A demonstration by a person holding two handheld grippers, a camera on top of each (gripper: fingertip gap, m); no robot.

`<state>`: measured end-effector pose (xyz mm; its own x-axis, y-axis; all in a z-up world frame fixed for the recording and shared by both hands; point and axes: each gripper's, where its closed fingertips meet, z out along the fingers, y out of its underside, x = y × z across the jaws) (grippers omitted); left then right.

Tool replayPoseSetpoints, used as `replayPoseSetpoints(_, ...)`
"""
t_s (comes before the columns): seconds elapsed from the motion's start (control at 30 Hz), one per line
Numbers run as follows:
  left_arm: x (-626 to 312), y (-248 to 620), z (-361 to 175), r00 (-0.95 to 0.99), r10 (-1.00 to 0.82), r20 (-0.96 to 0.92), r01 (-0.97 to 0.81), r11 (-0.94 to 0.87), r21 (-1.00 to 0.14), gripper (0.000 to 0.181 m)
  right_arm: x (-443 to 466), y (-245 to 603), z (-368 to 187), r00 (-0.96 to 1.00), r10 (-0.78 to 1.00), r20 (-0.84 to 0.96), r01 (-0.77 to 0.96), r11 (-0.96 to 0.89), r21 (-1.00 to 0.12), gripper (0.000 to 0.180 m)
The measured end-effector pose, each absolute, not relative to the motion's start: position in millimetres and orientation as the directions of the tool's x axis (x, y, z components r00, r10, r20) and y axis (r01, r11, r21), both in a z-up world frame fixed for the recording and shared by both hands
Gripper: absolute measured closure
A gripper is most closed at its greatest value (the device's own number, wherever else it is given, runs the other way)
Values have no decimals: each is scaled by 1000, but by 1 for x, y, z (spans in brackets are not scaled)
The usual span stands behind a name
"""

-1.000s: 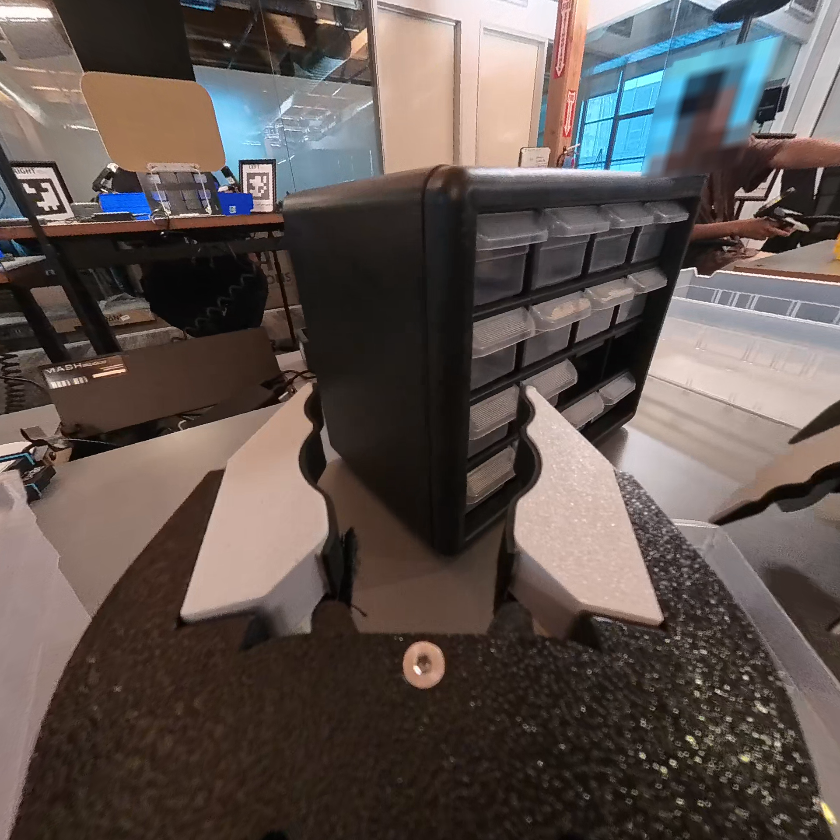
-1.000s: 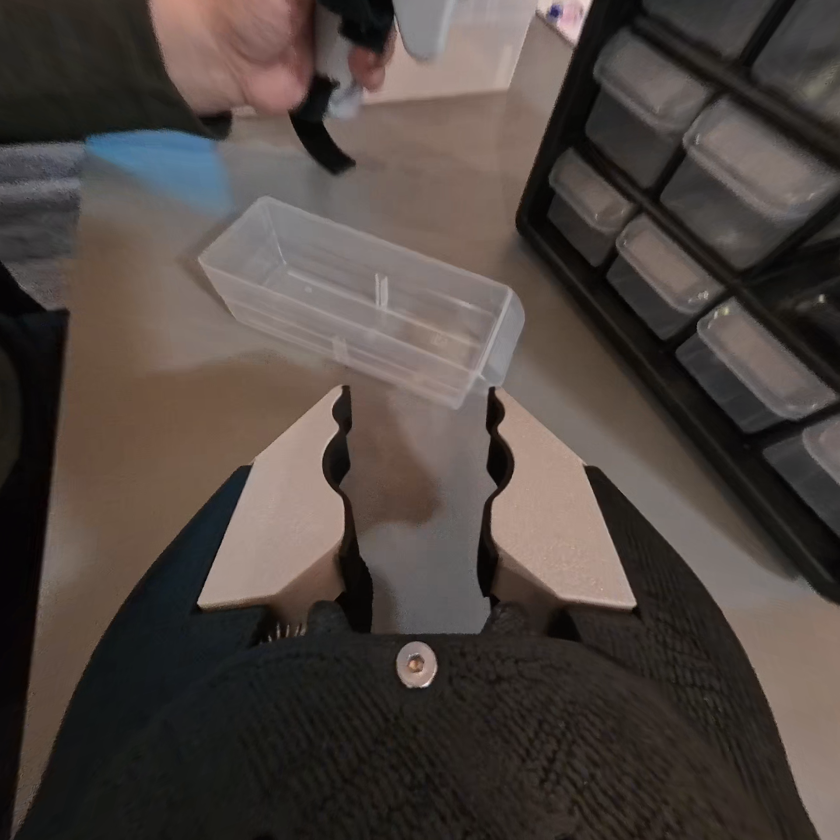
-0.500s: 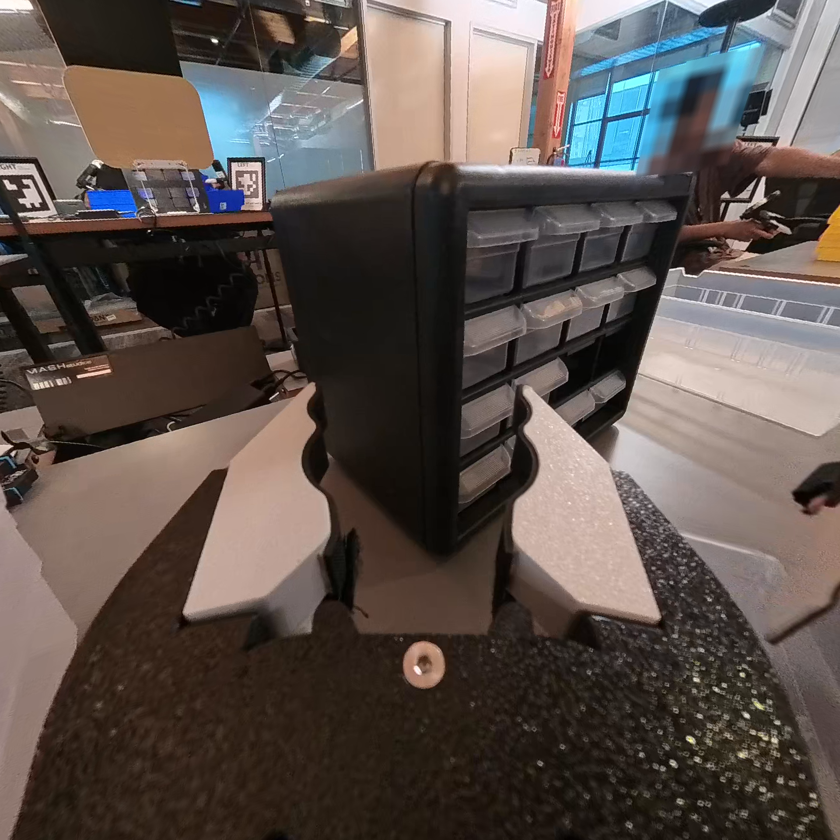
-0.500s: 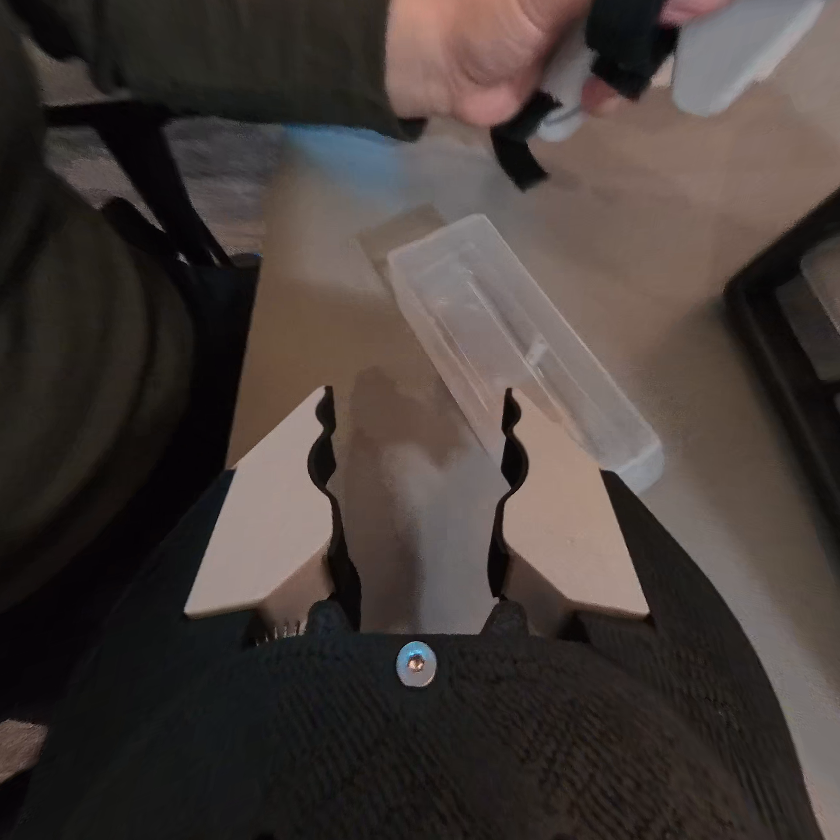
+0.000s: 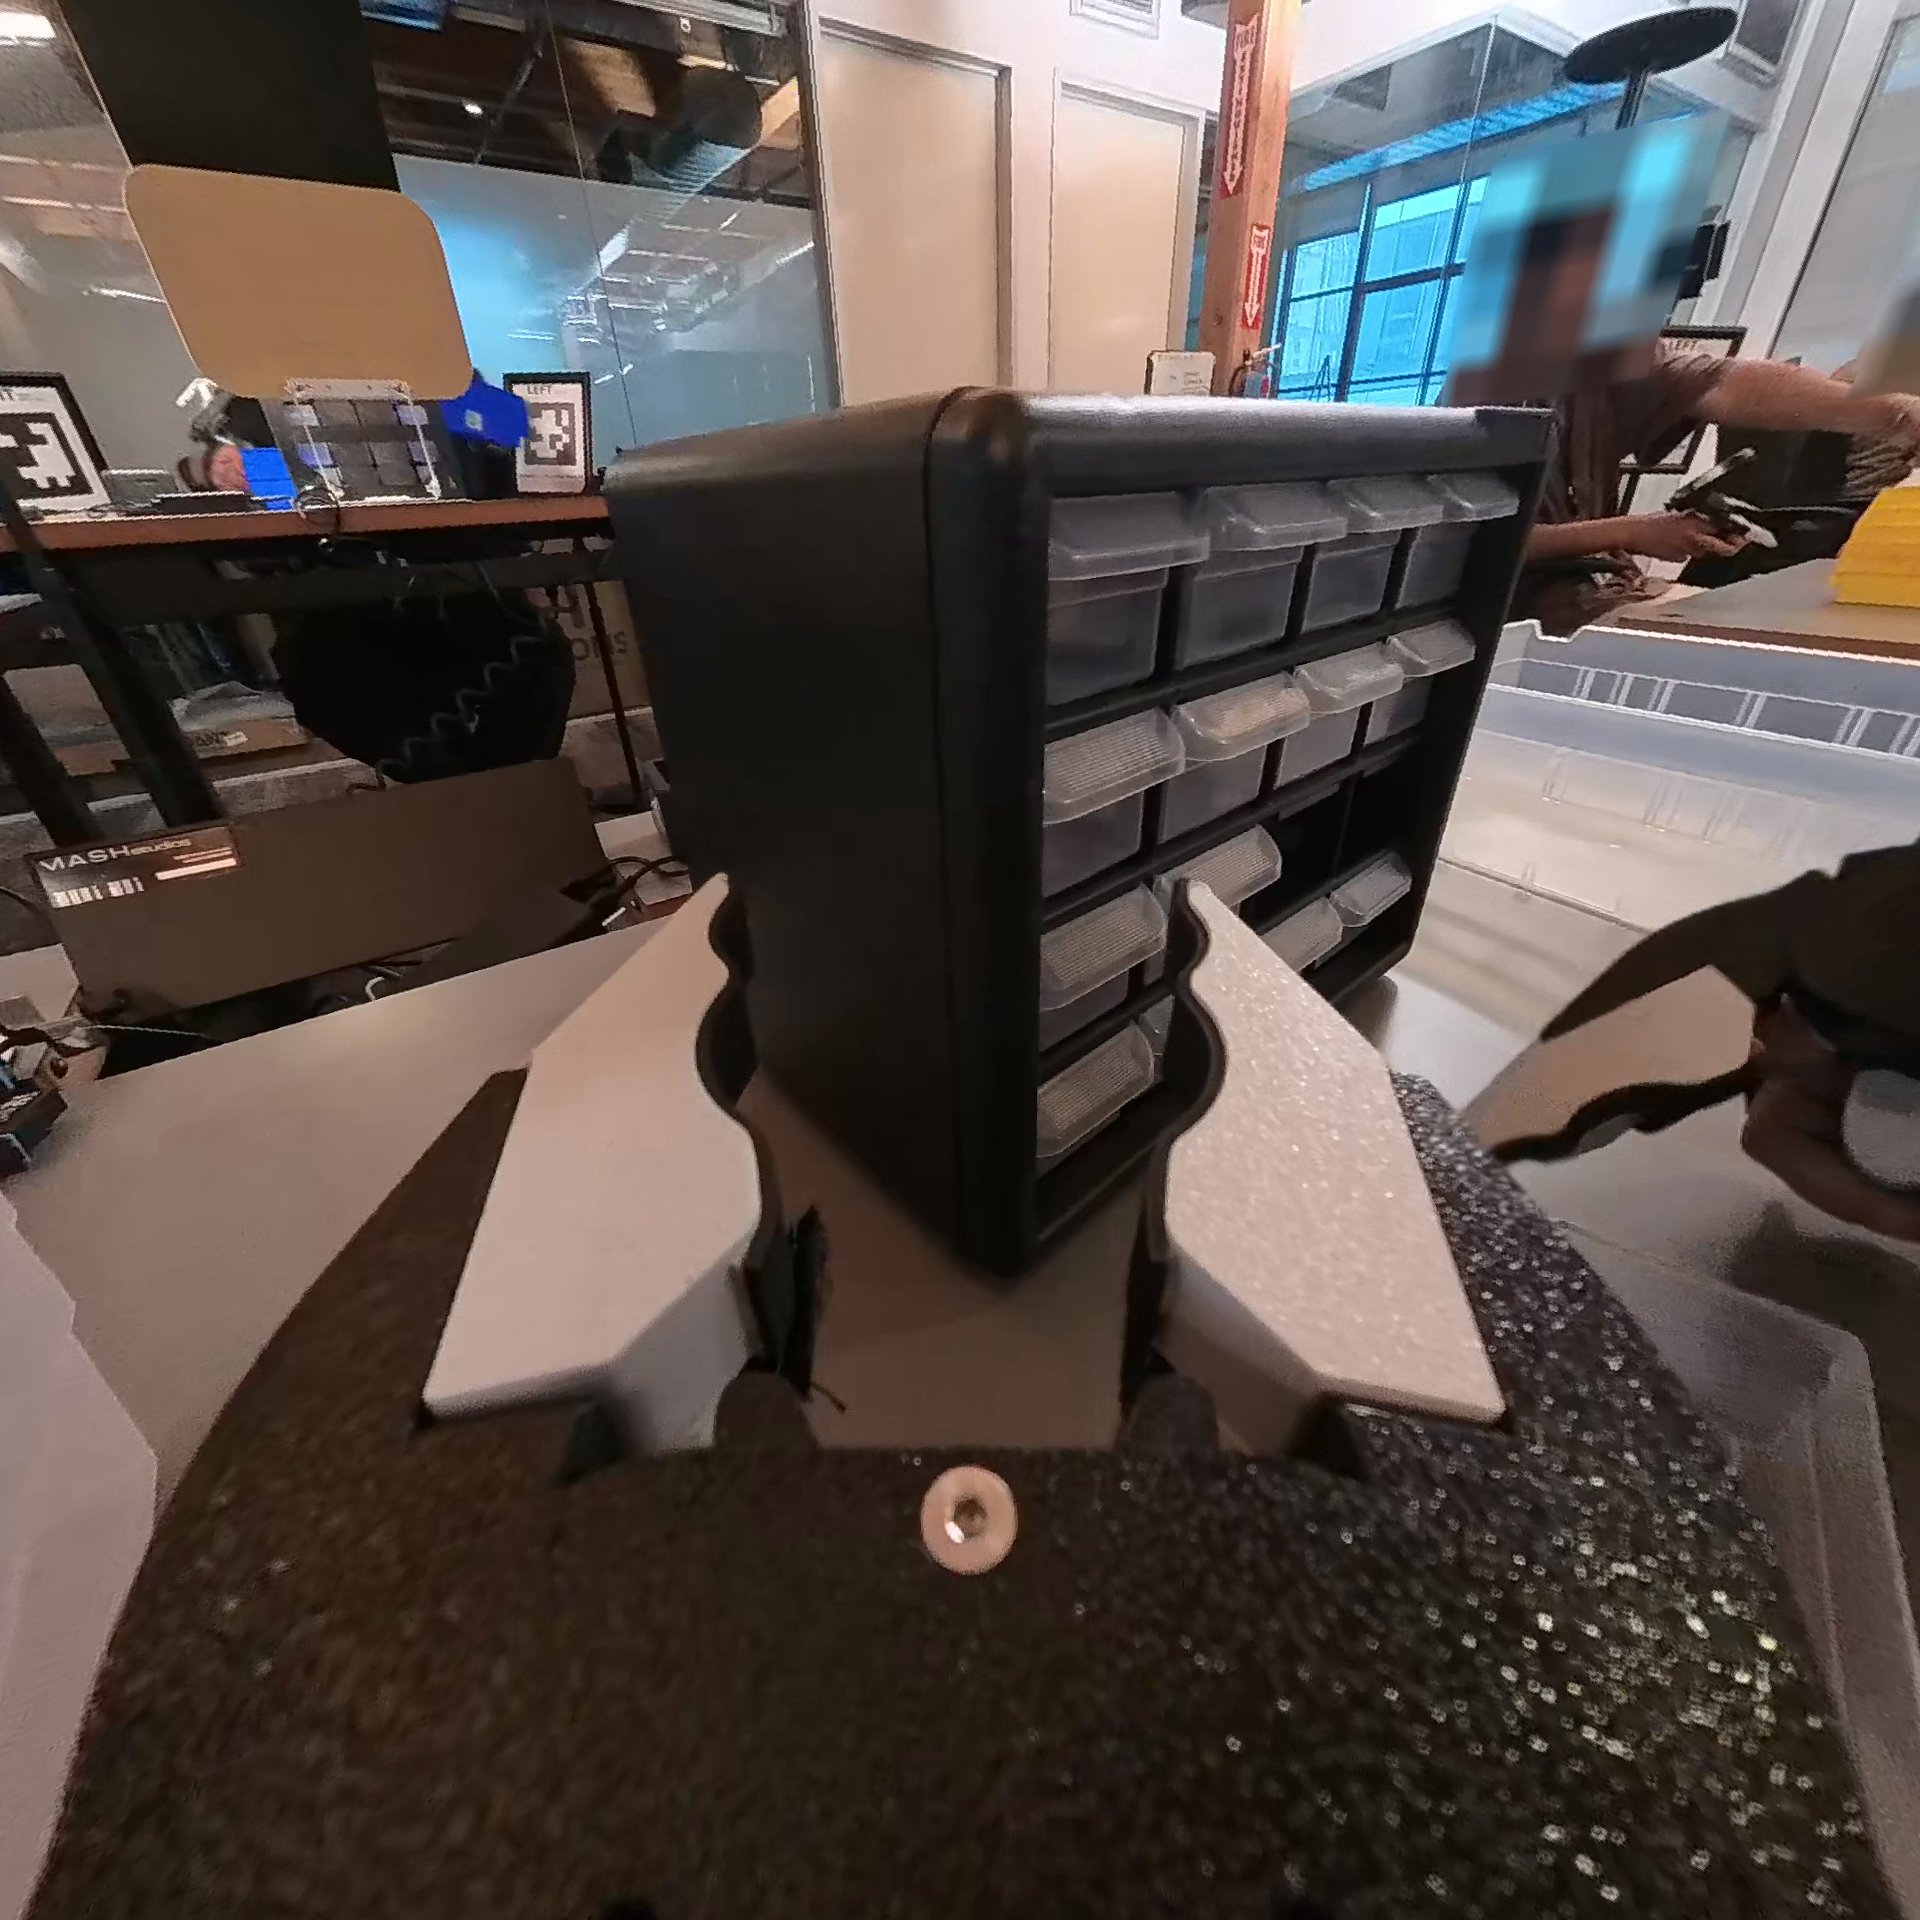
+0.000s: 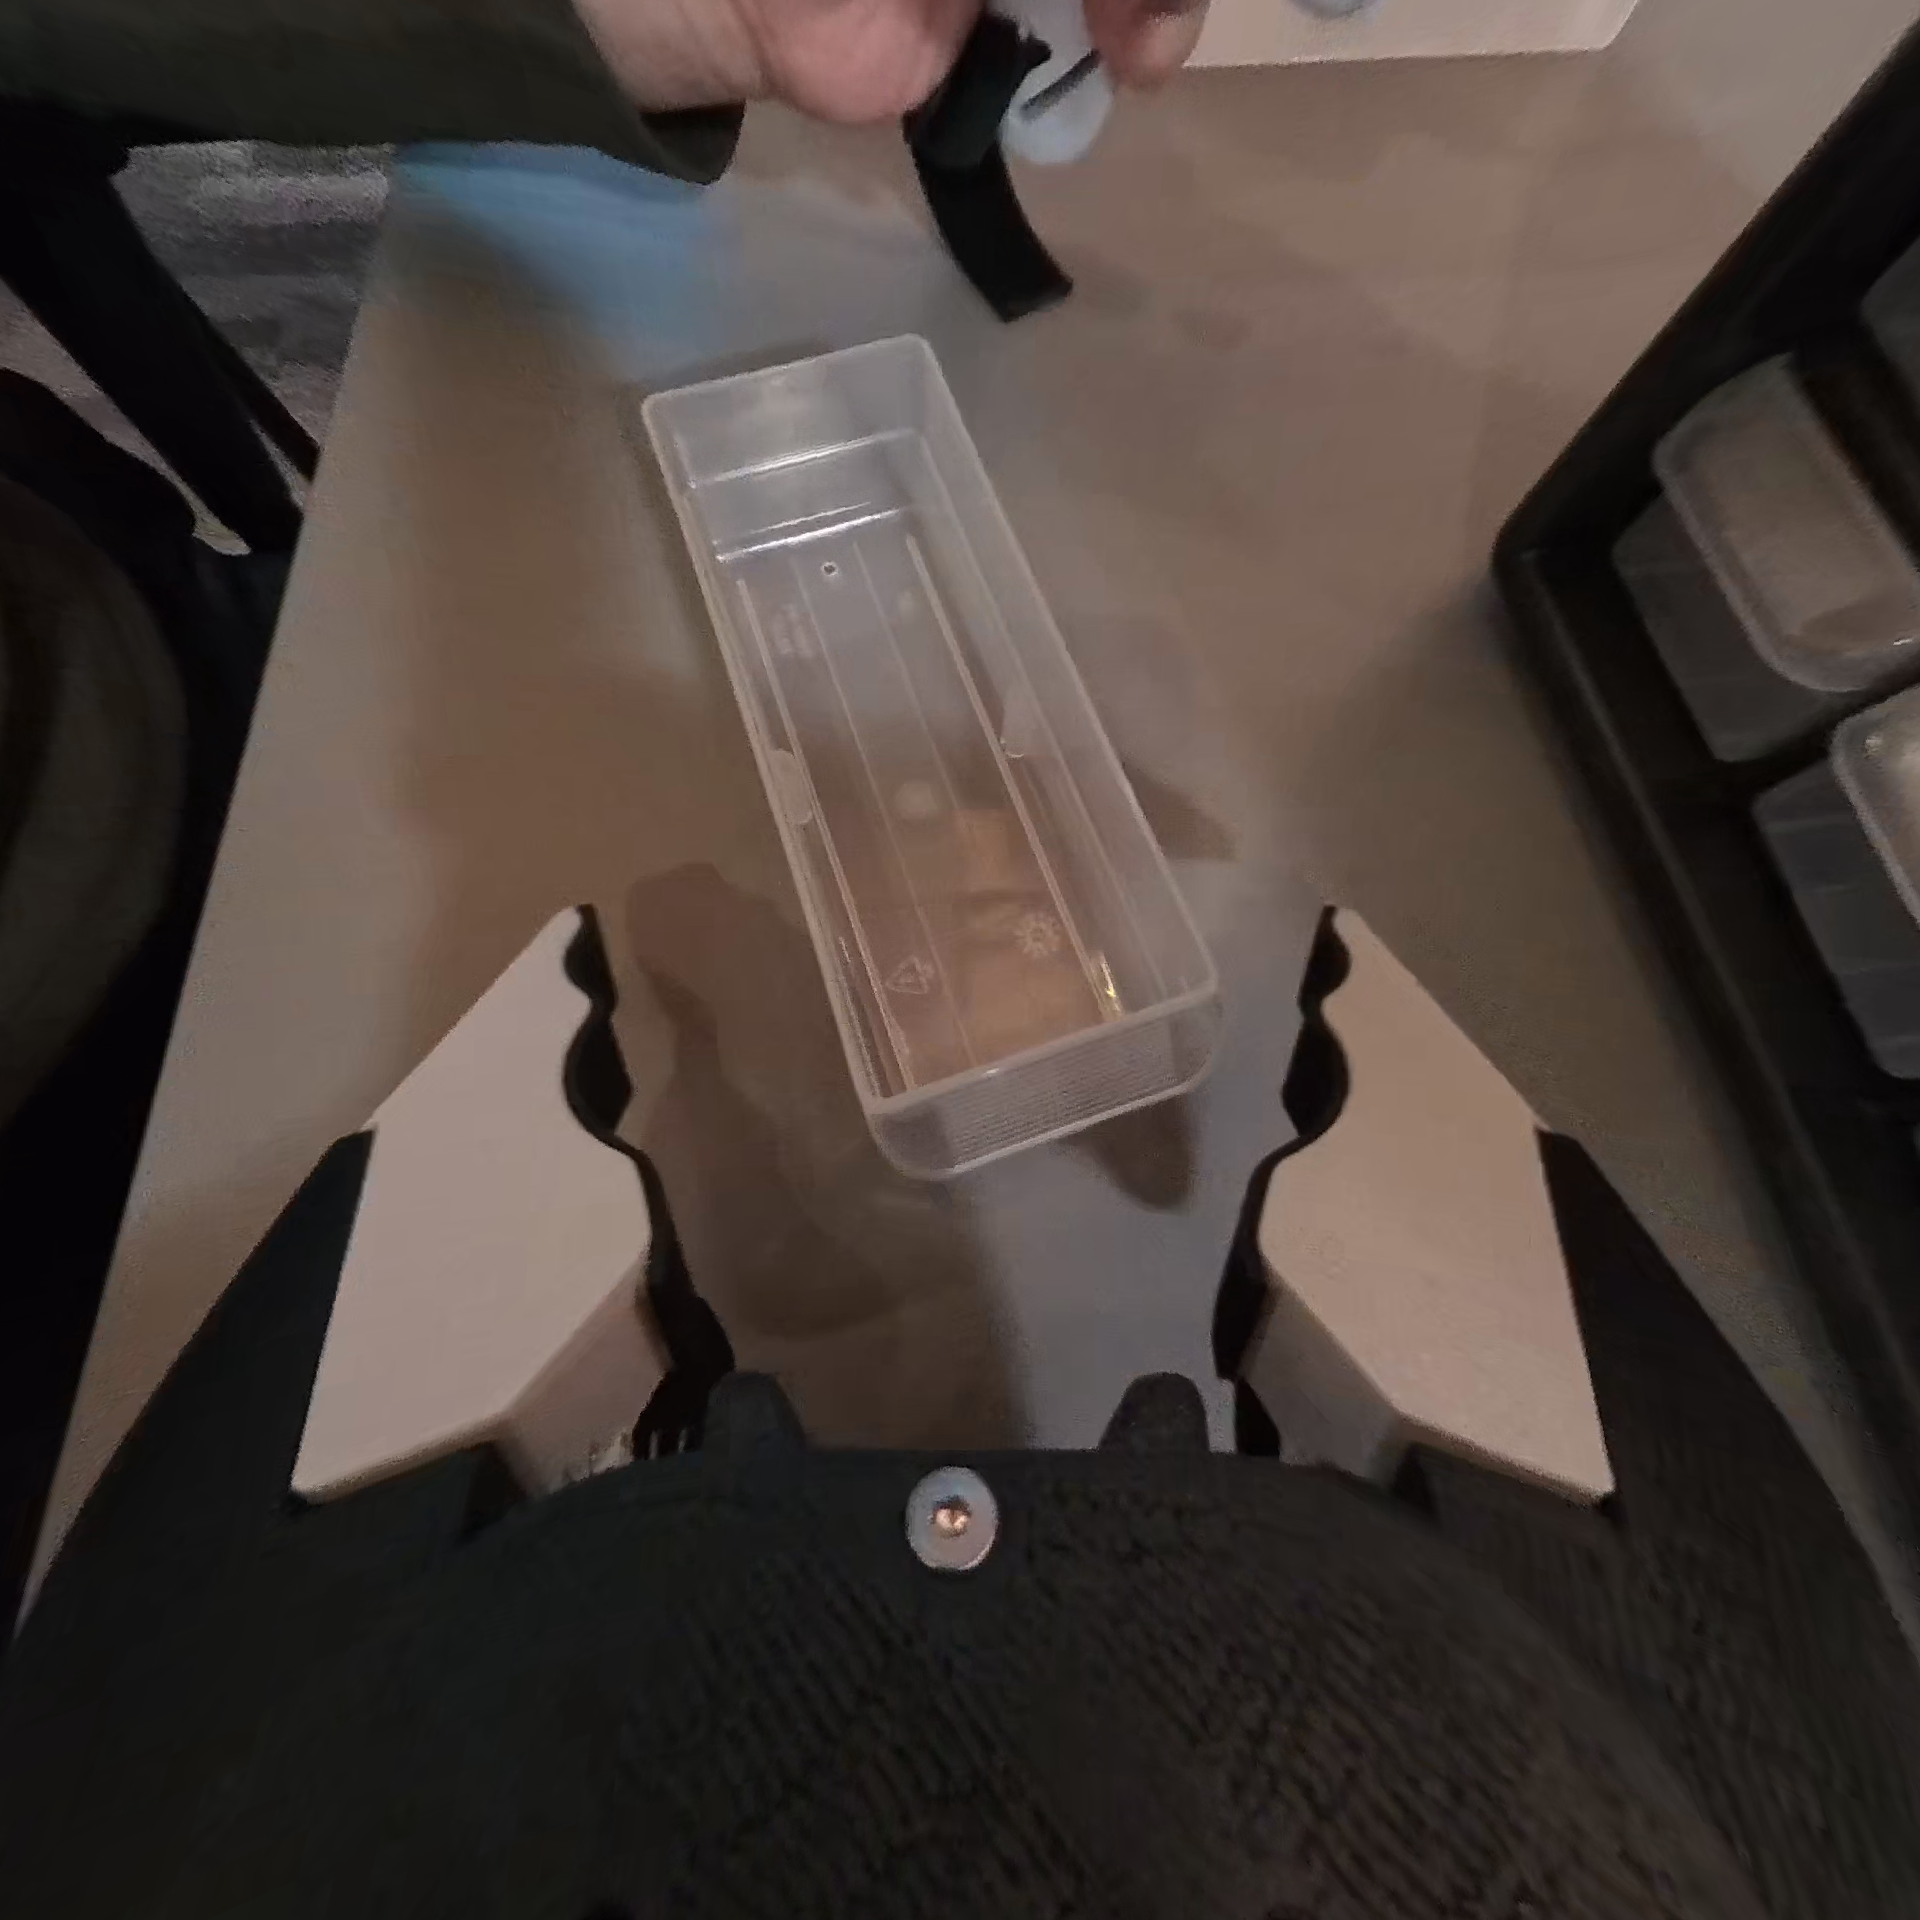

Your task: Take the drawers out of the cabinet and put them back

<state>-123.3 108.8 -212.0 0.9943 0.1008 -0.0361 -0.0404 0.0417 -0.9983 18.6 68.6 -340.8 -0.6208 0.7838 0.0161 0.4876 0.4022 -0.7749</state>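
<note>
Clear smooth plastic drawer [image 6: 914, 748], glossy black plastic cabinet [image 5: 831, 727], smooth matt tabletop [image 6: 1299, 520], grainy black claw housing [image 5: 935, 1683]

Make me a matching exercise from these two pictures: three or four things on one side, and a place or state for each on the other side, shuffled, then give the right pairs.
Things
1. clear plastic drawer
2. black drawer cabinet
3. right claw
4. yellow stack

Places or states
A. open wide, its fingers on either side of the near end of the drawer
B. far off on another table, at the right edge of the left wrist view
C. lies empty on the table, out of the cabinet
D. stands upright, its near corner between the left claw's fingers, with two slots empty

Pairs: 1-C, 2-D, 3-A, 4-B
</note>
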Motion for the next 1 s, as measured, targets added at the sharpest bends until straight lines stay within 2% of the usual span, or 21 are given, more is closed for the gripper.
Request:
replayPoseSetpoints(0.27, -134, 106, -209, 971, 205, -125, -133, 22, -991, 106, 24, 62, -343, -596, 798, -91, 531, 307, -790, 110)
replayPoseSetpoints(0.5, -138, 105, -211, 970, 215, -116, -123, 21, -992, 108, 36, 91, -338, -439, 898, -22, 564, 257, -785, 111)
replayPoseSetpoints(0.6, -139, 105, -210, 960, 234, -154, -162, 15, -987, 110, 44, 105, -330, -345, 938, -31, 559, 179, -809, 111)
replayPoseSetpoints(0.83, -145, 103, -211, 943, 280, -178, -186, 1, -983, 113, 69, 148, -323, -35, 998, -49, 561, -21, -827, 111)
replayPoseSetpoints(1.0, -140, 107, -223, 944, 276, -182, -180, -32, -983, 114, 82, 172, -306, 238, 969, -63, 458, -169, -873, 111)
